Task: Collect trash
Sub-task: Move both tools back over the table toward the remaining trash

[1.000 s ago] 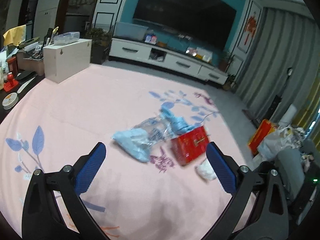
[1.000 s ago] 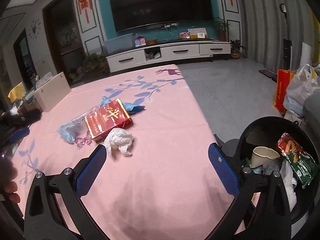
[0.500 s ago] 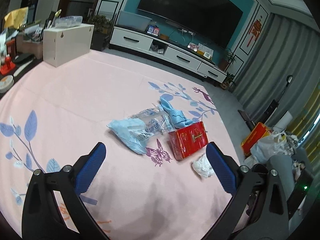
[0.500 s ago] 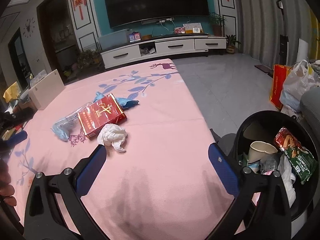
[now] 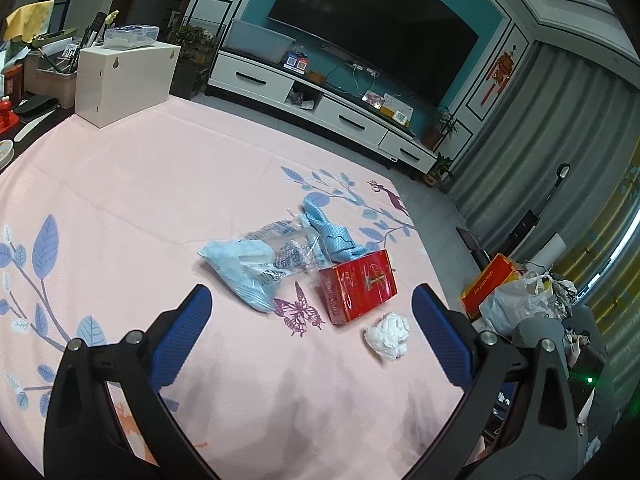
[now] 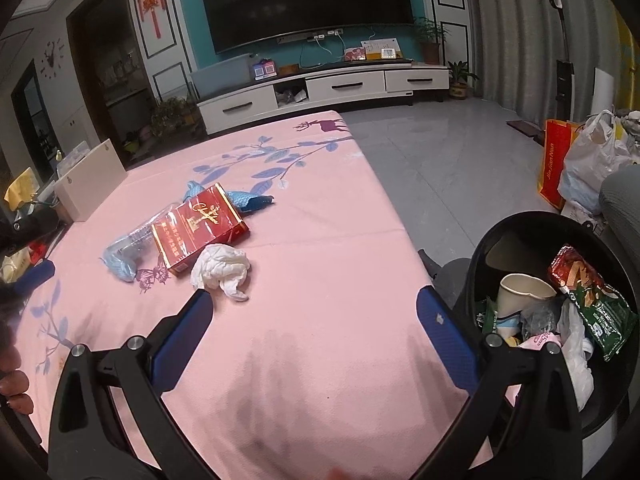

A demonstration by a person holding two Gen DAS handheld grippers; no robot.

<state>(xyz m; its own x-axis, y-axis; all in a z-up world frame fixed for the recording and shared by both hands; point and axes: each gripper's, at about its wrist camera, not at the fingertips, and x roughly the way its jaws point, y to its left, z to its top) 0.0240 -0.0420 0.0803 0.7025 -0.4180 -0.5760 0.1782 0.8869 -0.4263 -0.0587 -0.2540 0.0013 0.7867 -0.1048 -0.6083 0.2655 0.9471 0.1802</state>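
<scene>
On the pink cloth-covered table (image 6: 320, 264) the trash sits in one loose cluster: a crumpled white tissue wad (image 6: 221, 265), a flat red cardboard box with gold lettering (image 6: 199, 227) just beside it at its eleven o'clock, and a pale blue plastic wrapper (image 5: 244, 266) and a blue crumpled cloth (image 5: 330, 236) lying against the box's far side. The round black bin (image 6: 500, 236), already part-filled with a paper cup and snack packets, stands off the table edge at about four o'clock in the right view.

The right gripper (image 6: 318, 312) and left gripper (image 5: 310, 312) both hang above the cloth with their blue pads wide apart, holding nothing.

The tissue looks like the easiest next pick. Bring the right gripper over the wad at ten o'clock, lower until the pads straddle its bulk, and close firmly, since loose folds may slip free.
</scene>
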